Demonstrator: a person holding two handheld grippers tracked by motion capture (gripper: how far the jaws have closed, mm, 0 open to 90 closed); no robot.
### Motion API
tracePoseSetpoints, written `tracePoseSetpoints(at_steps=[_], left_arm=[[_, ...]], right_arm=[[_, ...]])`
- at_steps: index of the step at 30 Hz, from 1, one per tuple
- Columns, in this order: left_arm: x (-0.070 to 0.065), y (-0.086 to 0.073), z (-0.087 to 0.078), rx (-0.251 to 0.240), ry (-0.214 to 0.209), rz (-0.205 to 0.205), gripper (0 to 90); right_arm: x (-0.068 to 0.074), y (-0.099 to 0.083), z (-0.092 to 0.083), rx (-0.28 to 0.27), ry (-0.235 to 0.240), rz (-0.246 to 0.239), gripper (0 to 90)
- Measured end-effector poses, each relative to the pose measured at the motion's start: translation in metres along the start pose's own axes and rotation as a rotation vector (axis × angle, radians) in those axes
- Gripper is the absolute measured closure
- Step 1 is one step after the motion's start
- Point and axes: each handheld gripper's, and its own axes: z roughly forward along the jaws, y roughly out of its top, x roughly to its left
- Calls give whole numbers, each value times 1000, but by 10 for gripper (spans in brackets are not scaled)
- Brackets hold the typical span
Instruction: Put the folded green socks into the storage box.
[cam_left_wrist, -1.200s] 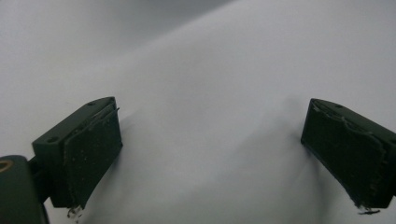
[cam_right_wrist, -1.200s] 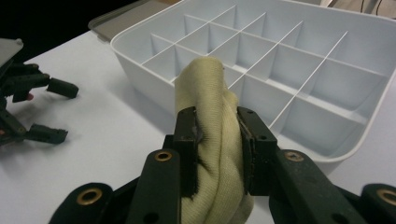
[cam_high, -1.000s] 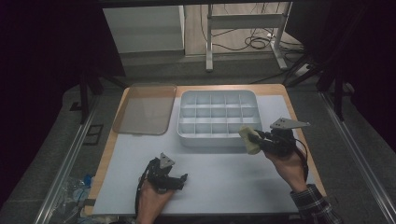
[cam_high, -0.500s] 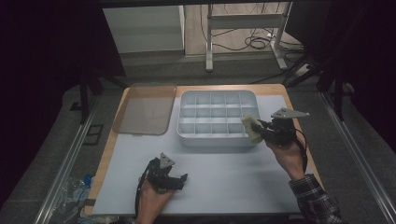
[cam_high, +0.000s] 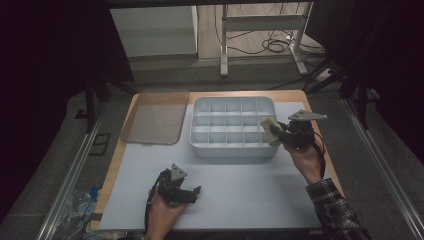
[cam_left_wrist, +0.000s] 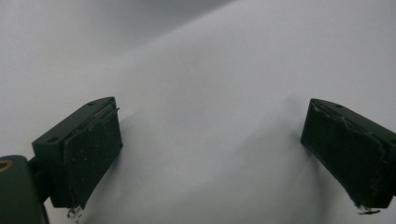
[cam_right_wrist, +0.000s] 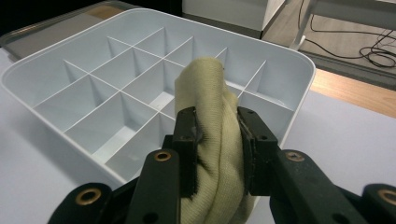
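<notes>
The surface (cam_high: 240, 200) is covered by a pale sheet with a wooden edge showing along its sides. On its far half stands a white divided tray (cam_high: 233, 149) with rows of small compartments, and just beside that tray, to its left in the high view, lies a clear brownish lid (cam_high: 155, 117), flat on the surface. The right hand-held gripper (cam_high: 278, 134) is held at the tray's right edge, its jaws closed narrowly on a rolled yellowish cloth (cam_high: 270, 131). In the right gripper view the cloth (cam_right_wrist: 212, 140) is squeezed between the two black pads and stands up out of them, its top end over the tray's (cam_right_wrist: 46, 74) near-right compartments; whether it touches the rim cannot be told. The left hand-held gripper (cam_high: 192, 192) rests low over the near part of the surface, well apart from the tray, and in the left gripper view its jaws stand wide with nothing but the bare pale sheet (cam_left_wrist: 210, 116) between them.
</notes>
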Motion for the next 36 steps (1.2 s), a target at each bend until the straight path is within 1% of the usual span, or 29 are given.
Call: tracePoseSetpoints(at_steps=[7, 20, 26, 31, 36], left_arm=[[0, 0, 0, 0, 0, 0, 47], [0, 0, 0, -1, 1, -1, 47], [0, 0, 0, -2, 0, -1, 47], [0, 0, 0, -2, 0, -1, 47], [0, 0, 0, -2, 0, -1, 47]], right_arm=[[1, -2, 15, -3, -29, -36, 705], [-1, -14, 37, -14, -61, -64, 697], [-3, -20, 44, -22, -67, -59, 690], [-3, -27, 49, -18, -65, -58, 680], [-4, -32, 50, -21, -58, -47, 660]])
